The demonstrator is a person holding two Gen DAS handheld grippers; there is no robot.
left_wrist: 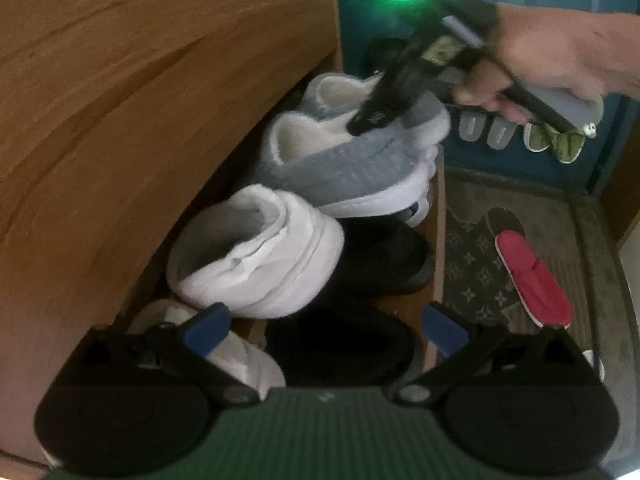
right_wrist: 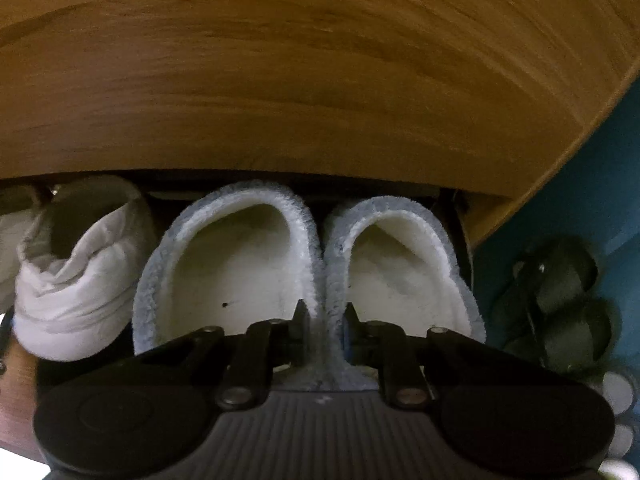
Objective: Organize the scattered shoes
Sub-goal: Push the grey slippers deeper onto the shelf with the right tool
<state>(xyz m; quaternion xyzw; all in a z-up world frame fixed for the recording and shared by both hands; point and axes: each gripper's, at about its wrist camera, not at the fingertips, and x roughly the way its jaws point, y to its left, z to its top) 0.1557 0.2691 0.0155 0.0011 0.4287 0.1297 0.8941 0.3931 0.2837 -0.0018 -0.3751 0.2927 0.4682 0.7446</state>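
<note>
Closest in the left wrist view, the left gripper (left_wrist: pixel 326 332) has its blue pads wide apart w/ nothing between them, hanging just above the low wooden shelf (left_wrist: pixel 436 248) by the big wood cabinet (left_wrist: pixel 120 100). Right under it sit a white shoe (left_wrist: pixel 240 356) and a black shoe (left_wrist: pixel 340 344), side by side. A bit further back there's a puffy white boot (left_wrist: pixel 256 252) next to another black shoe (left_wrist: pixel 380 260). Behind those is the gray slipper pair (left_wrist: pixel 352 160), fluffy and white inside. The right gripper (left_wrist: pixel 372 118), held by a hand (left_wrist: pixel 552 60), is squeezed tight on them; in the right wrist view the right gripper (right_wrist: pixel 324 320) pinches the two inner edges where both slippers touch, so it grabs the pair (right_wrist: pixel 320 264) at once. They look tucked under the cabinet edge at the far end of the shelf, so I think this pair is almost put away, maybe just needs letting go. So 3 pairs or so look lined up on the shelf. What's left, I think: a red slipper (left_wrist: pixel 532 276) lies alone on the patterned rug (left_wrist: pixel 472 272), well apart from the shelf, w/ a dark one (left_wrist: pixel 504 220) just behind it. Far back by the blue wall are gray slippers (left_wrist: pixel 486 128) and a green frog slipper (left_wrist: pixel 556 140); can't tell if they count as tidy. My guess: over half done, floor ones still to go.
</note>
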